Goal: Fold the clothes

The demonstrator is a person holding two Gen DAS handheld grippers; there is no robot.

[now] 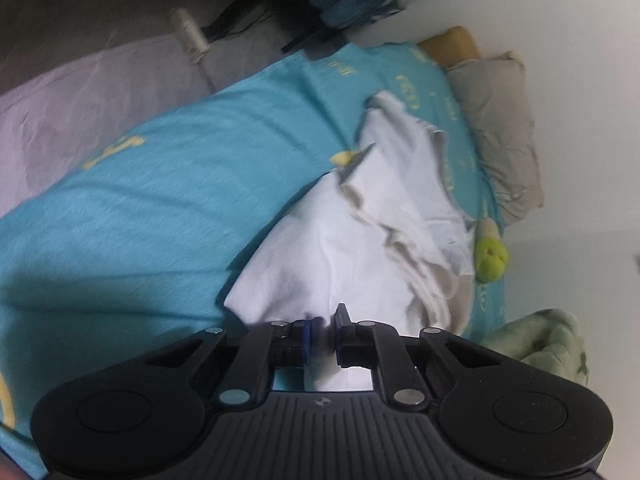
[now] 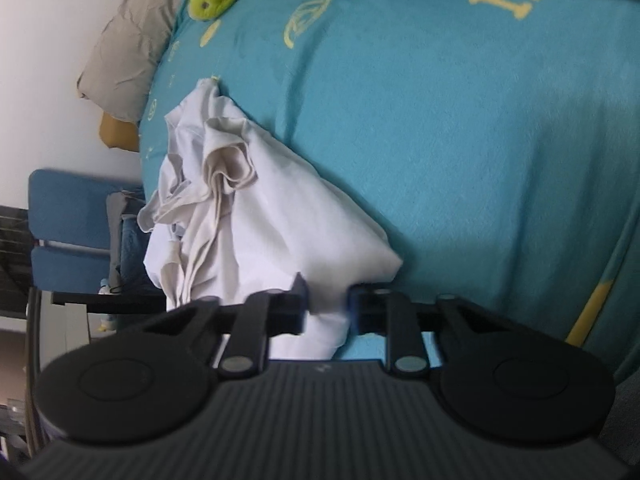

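Left wrist view: teal bedspread (image 1: 160, 200) carries the white garment (image 1: 360, 232), crumpled, its long axis running away from me toward the pillows. Both my grippers sit at its near edge, side by side. Left gripper (image 1: 326, 334) is pinched narrow on white cloth; right gripper (image 2: 328, 308) likewise clamps a fold.
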